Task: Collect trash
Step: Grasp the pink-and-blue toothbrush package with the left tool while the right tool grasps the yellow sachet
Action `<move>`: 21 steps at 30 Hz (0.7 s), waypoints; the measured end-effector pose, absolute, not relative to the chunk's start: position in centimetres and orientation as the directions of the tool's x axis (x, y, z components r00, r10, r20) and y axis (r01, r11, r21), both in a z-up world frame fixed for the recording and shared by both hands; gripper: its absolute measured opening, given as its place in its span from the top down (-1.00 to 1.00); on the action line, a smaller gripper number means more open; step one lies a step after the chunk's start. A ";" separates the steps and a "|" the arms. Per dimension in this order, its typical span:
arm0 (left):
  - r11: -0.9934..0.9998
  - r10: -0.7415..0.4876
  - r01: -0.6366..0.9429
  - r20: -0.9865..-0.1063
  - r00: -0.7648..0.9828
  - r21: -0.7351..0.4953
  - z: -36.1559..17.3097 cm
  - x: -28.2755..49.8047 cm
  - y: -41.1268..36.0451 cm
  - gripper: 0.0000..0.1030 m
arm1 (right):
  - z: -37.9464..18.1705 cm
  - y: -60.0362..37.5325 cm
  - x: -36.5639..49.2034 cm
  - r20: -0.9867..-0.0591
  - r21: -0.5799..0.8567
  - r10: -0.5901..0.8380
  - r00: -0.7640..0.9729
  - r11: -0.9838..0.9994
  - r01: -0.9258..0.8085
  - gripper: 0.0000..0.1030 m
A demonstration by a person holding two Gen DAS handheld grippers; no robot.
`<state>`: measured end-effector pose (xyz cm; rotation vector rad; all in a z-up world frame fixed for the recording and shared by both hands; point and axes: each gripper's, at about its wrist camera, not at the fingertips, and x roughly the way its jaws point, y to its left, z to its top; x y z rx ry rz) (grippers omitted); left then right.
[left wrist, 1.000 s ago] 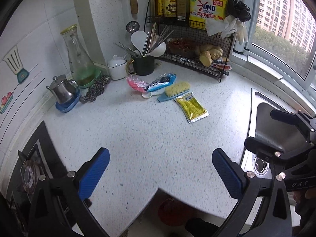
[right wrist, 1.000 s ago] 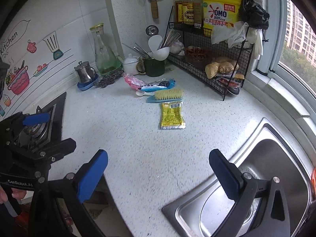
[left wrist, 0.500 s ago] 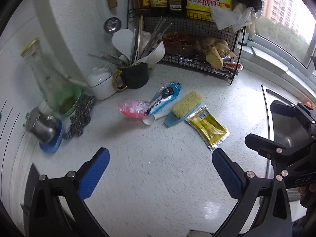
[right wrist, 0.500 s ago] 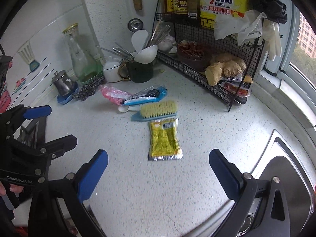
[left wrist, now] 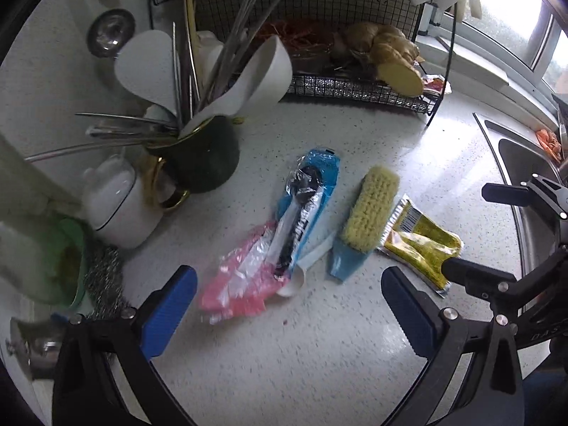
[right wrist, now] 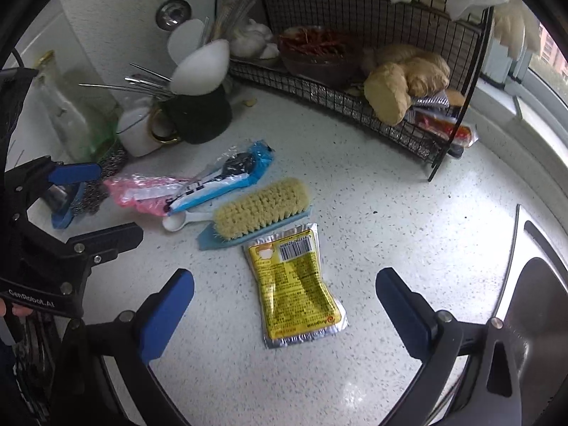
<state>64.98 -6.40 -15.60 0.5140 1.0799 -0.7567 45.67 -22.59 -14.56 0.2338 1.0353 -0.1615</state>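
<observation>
Right claw (right wrist: 284, 314) spread wide, empty, above the yellow packet (right wrist: 296, 285); left claw (left wrist: 287, 310) likewise spread over the pink wrapper (left wrist: 238, 284). Packet lies flat on the counter (right wrist: 390, 213), long axis running away from the claw, barcode end touching the brush (right wrist: 261, 209). In the left view the right claw hides its corner.

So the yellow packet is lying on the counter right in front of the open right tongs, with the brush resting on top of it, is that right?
Not quite. In the right wrist view the brush lies beside the yellow packet, beyond its far end, not on top. The packet does lie on the counter before the open right tongs.
</observation>
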 end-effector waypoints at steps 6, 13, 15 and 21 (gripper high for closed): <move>0.614 -0.294 0.790 -0.927 0.232 0.003 -18.1 67.5 -7.5 -1.00 | -16.1 -23.0 47.6 -0.887 0.109 -0.037 0.460 0.952 0.285 -0.99; 0.590 -0.255 0.807 -0.952 0.170 -0.014 -20.5 68.4 -8.0 -0.27 | -17.0 -23.5 48.3 -0.898 0.109 -0.040 0.438 0.944 0.310 -0.99; 0.589 -0.259 0.808 -0.952 0.163 -0.021 -20.6 68.3 -8.0 0.07 | -17.2 -23.7 48.2 -0.900 0.102 -0.045 0.433 0.945 0.311 -0.99; 0.634 -0.273 0.772 -0.946 0.175 -0.040 -20.0 67.6 -6.8 0.75 | -17.2 -24.9 47.5 -0.904 0.095 -0.073 0.420 0.926 0.366 -0.99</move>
